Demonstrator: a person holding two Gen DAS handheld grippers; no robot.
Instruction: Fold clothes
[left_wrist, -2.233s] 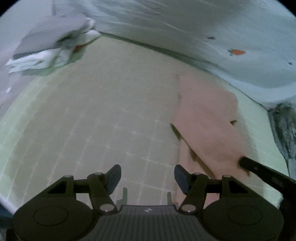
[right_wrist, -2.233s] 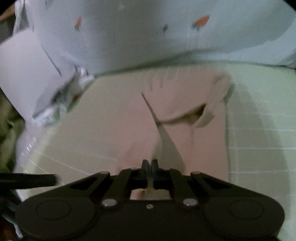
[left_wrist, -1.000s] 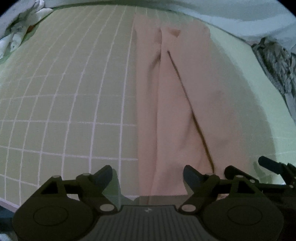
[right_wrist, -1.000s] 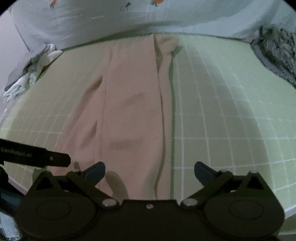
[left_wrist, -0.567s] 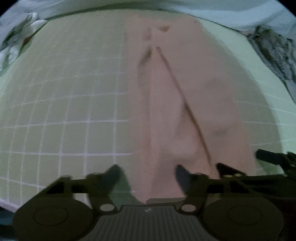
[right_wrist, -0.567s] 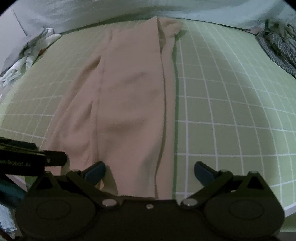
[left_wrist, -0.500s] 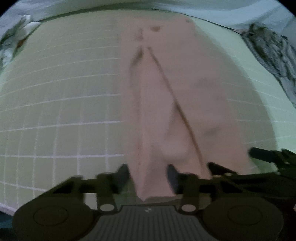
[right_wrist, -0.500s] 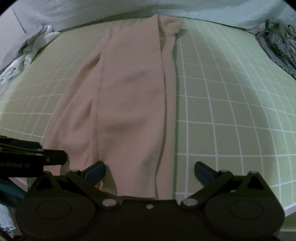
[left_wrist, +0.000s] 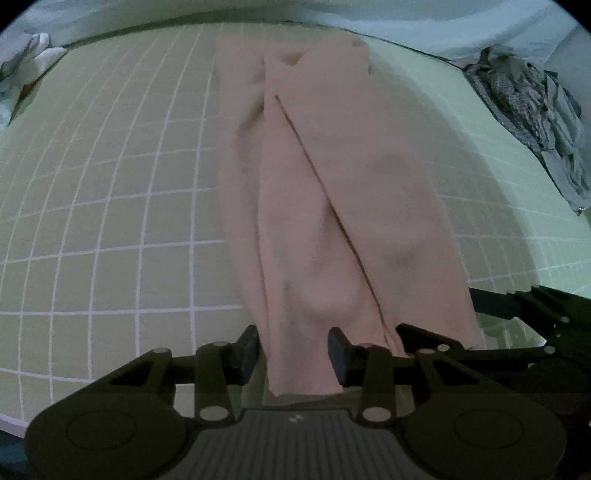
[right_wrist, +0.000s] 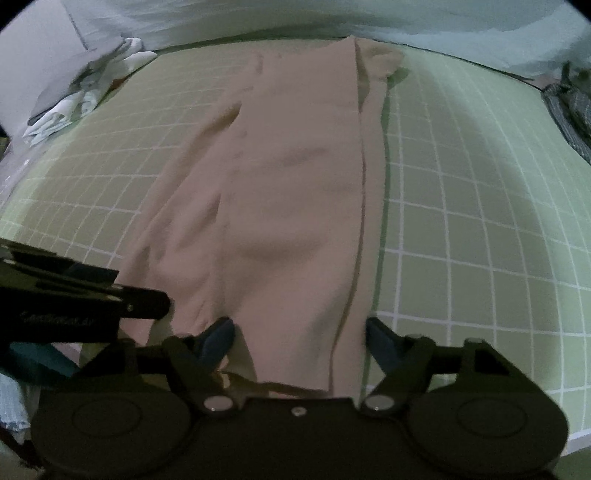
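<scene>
A long pink garment (left_wrist: 351, 184) (right_wrist: 288, 184), folded lengthwise, lies across the green grid mat (left_wrist: 110, 184) (right_wrist: 480, 184), its near hem at both grippers. My left gripper (left_wrist: 293, 349) straddles the garment's left strip; its jaws are closing, both pads touch the cloth, and the fabric bulges just ahead of them. My right gripper (right_wrist: 297, 332) points down over the right strip. Its jaws are closing too, with cloth lying between the fingers, but a gap still shows beside the left pad.
A crumpled grey checked heap (left_wrist: 535, 110) (right_wrist: 572, 110) lies at the mat's far right. White and grey clothes (left_wrist: 29, 62) (right_wrist: 85, 85) sit at the far left. Pale blue sheeting (left_wrist: 406, 22) runs along the back. The mat's near edge is just below the grippers.
Both grippers have come down to the garment's near hem. The left jaws have narrowed from wide onto the left strip, bunching it. The right jaws have begun to narrow.
</scene>
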